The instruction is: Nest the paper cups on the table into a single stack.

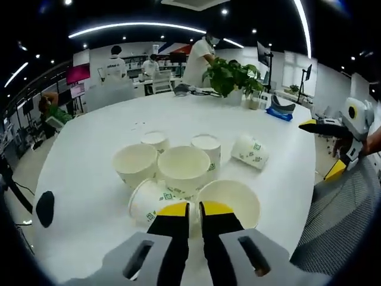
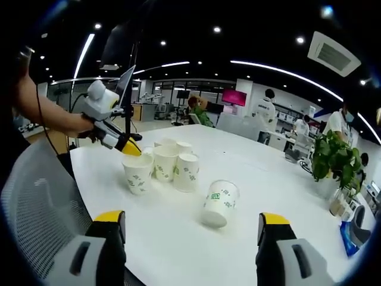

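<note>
Seven white paper cups with green print (image 1: 183,168) sit on my white oval bench (image 1: 89,155). Six stand upright, mouths open, clustered at lower centre of the left gripper view. One tipped cup (image 2: 218,203) lies on its side, apart, at centre of the right gripper view. My left gripper (image 1: 189,210) has its yellow-tipped jaws clenched, empty; my right gripper (image 2: 191,223) has its jaws released wide, empty.
</note>
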`<state>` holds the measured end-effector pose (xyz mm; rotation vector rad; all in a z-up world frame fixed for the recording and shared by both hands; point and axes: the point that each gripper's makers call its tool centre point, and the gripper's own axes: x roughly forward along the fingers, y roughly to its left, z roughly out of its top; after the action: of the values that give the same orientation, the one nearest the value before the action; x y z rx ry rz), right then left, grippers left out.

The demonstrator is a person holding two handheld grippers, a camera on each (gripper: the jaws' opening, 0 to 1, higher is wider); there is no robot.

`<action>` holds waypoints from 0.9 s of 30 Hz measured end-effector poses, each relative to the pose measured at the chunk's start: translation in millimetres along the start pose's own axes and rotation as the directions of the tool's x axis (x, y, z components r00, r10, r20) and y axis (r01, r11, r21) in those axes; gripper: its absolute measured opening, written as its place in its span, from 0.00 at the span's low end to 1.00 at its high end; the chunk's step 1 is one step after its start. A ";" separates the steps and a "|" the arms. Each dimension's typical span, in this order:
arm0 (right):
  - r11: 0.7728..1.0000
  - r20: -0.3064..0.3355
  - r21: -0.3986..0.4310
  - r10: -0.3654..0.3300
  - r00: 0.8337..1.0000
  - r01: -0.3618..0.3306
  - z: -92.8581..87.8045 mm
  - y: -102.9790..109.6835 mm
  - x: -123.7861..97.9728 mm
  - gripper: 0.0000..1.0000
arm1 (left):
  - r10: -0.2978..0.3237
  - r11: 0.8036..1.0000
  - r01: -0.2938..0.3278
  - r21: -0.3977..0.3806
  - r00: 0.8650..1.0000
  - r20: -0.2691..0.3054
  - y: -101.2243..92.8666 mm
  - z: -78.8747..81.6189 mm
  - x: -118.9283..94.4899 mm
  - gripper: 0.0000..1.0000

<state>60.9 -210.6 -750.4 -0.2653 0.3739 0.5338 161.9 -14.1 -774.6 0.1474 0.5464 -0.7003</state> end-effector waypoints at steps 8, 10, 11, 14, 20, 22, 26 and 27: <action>1.000 0.001 0.002 -0.004 1.000 0.004 0.0 -1.0 -0.1 0.93 | -0.007 1.000 0.007 0.001 1.000 -0.014 -1.2 -3.9 3.6 0.05; 1.000 0.002 0.002 -0.006 1.000 0.006 0.2 -1.4 -0.1 0.93 | -0.007 1.000 0.007 0.002 1.000 -0.021 -2.7 -4.9 4.3 0.03; 1.000 0.002 0.001 -0.006 1.000 0.006 0.2 -1.5 -0.1 0.93 | -0.009 1.000 0.009 -0.001 1.000 -0.026 -4.1 -5.3 4.5 0.02; 1.000 0.005 0.003 -0.009 1.000 0.009 0.7 -2.2 -0.4 0.93 | -0.016 1.000 0.016 -0.011 0.999 -0.029 -5.8 -4.6 5.6 0.02; 1.000 0.009 0.007 -0.009 1.000 0.009 1.4 -2.2 -0.6 0.93 | -0.030 0.999 0.028 -0.036 0.998 -0.051 -10.8 -5.4 4.1 0.00; 1.000 0.011 0.008 -0.009 1.000 0.009 2.0 -2.0 -0.6 0.93 | -0.032 0.999 0.030 -0.040 0.998 -0.056 -11.9 -5.2 3.6 0.00; 1.000 0.009 0.005 0.000 1.000 0.000 1.5 -0.3 -0.2 0.93 | -0.044 0.998 0.041 -0.052 0.996 -0.074 -17.1 -4.1 0.0 0.00; 1.000 0.008 0.004 0.002 1.000 -0.002 1.4 0.1 -0.1 0.93 | -0.047 0.998 0.043 -0.054 0.996 -0.078 -18.1 -4.4 -0.2 0.00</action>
<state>61.2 -210.1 -749.1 -0.2588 0.3677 0.5357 148.2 -26.3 -777.3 0.1145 0.6449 -0.7257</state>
